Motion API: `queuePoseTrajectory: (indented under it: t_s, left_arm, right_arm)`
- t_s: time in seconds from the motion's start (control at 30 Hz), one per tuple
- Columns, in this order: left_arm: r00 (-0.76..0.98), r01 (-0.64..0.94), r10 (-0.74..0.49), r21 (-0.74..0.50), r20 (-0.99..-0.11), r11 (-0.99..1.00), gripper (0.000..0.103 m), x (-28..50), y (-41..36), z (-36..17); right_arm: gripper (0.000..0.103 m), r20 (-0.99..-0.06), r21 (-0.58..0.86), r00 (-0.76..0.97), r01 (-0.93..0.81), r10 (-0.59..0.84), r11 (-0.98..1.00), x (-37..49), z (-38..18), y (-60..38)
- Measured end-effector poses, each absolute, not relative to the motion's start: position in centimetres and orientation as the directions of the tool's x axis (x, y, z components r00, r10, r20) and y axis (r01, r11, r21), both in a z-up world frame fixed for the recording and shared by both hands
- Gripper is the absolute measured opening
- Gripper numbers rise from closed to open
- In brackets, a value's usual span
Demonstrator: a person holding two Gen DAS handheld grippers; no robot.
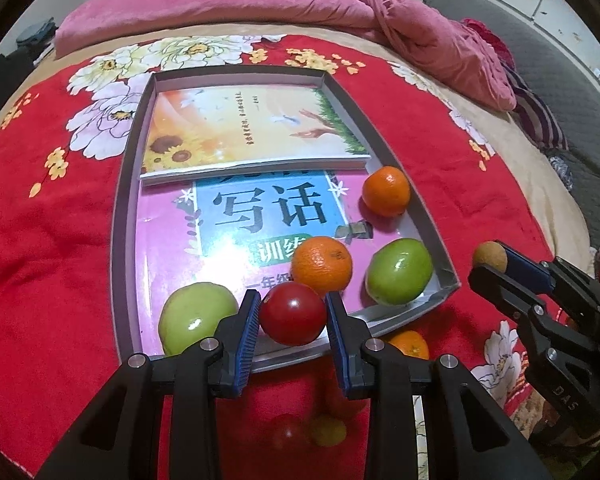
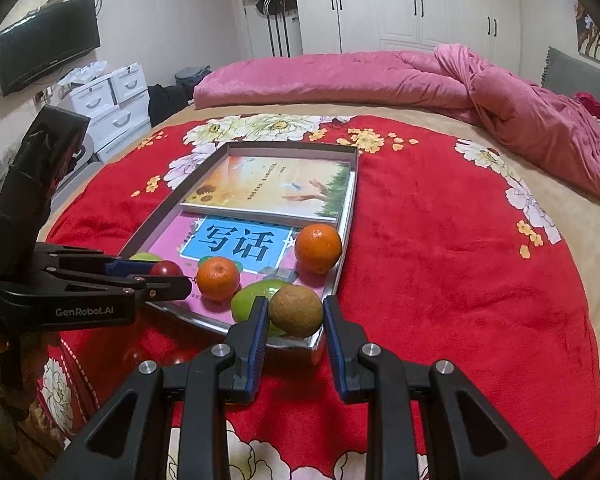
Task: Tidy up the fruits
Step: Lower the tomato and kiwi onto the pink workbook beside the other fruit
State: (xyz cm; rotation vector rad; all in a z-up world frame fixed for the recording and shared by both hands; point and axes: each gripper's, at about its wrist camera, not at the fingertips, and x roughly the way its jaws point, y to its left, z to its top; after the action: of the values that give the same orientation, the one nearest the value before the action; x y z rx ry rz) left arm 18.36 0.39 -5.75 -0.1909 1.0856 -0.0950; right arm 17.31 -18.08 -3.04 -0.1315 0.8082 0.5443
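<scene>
A: Tomato (image 1: 293,314), pinched at its sides by left gripper (image 1: 292,320), held over near edge of tray (image 1: 118,208). Likely soft, smooth-skinned, slippery; best gripped lightly across the middle.

B: Kiwi (image 2: 296,310), clamped in right gripper (image 2: 296,322) above tray's near right corner. Probably firm, rough, easier to hold. Oranges (image 1: 321,266), green apples (image 1: 399,272) inside tray, on books (image 1: 256,132).

The pink book (image 1: 172,248) reads "写话" and "训练", the left gripper (image 2: 168,276) "GenRobot.AI", the right gripper (image 1: 485,261) "DAS"
</scene>
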Motion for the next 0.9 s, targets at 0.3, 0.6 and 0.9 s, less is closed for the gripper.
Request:
queuePoseTrajectory:
  t_s: [0.3,0.6,0.9]
  left_arm:
    - [0.461,-0.007,-0.167,-0.192,-0.871,0.981,0.034,18.6,0.1,-6.0]
    - [0.454,-0.008,-0.173,-0.198,-0.874,0.980,0.034,18.7,-0.1,-6.3]
    - [0.452,-0.010,-0.178,-0.204,-0.874,0.979,0.034,18.8,-0.1,-6.4]
  right_arm:
    - [0.028,-0.736,0.085,0.542,-0.521,0.407,0.849,17.5,-3.8,-17.7]
    - [0.028,-0.751,0.082,0.525,-0.528,0.401,0.845,18.0,-4.6,-17.3]
    - [0.028,-0.759,0.083,0.521,-0.519,0.392,0.851,18.2,-5.2,-17.3]
